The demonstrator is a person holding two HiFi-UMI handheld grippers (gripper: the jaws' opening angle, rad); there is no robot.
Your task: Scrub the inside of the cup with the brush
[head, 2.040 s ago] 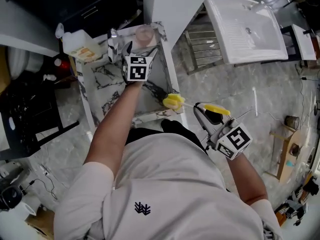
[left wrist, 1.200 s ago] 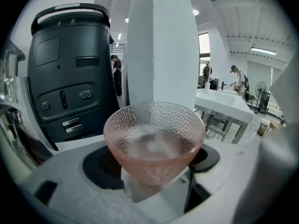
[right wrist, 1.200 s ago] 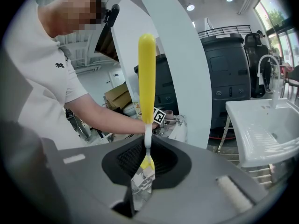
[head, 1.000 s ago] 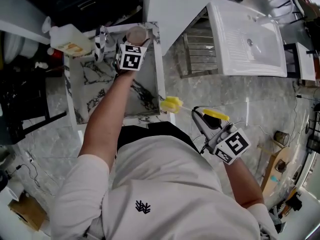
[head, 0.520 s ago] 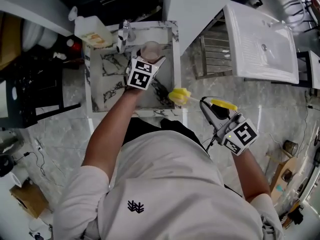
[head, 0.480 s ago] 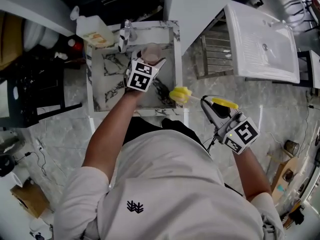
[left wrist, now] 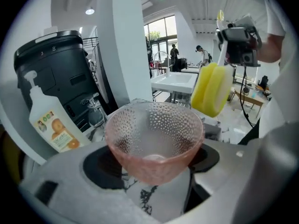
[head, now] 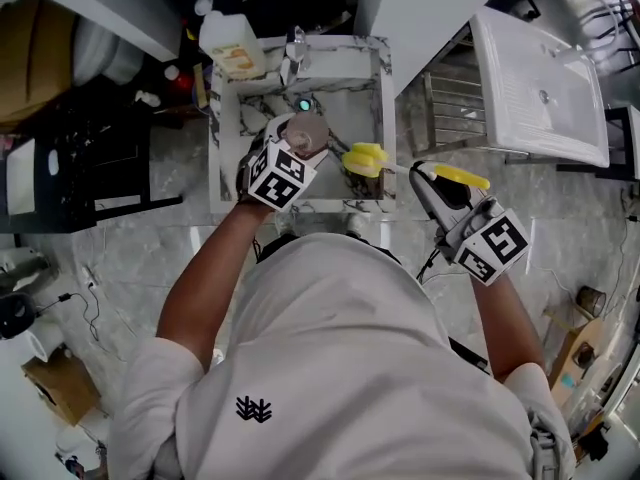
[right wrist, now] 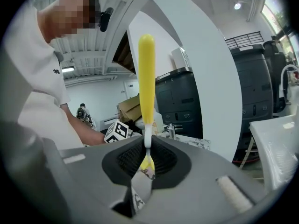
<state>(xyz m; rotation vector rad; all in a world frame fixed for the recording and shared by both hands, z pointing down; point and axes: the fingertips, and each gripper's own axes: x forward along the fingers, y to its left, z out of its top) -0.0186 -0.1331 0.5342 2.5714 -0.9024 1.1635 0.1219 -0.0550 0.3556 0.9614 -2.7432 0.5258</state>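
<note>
Seen from above, the person wears a white short-sleeved shirt [head: 330, 368] with a small dark logo [head: 253, 409] printed on it. The left hand-held gripper [head: 303, 140] and the right hand-held gripper [head: 425, 176] both have smooth, light grey moulded bodies. Each carries a white cube [head: 275, 175] with black square markers on its faces. Seen close up, the jaws are lined with black ribbed pads [right wrist: 127, 158]. A thin black cable [head: 433, 261] trails beside the right one.
</note>
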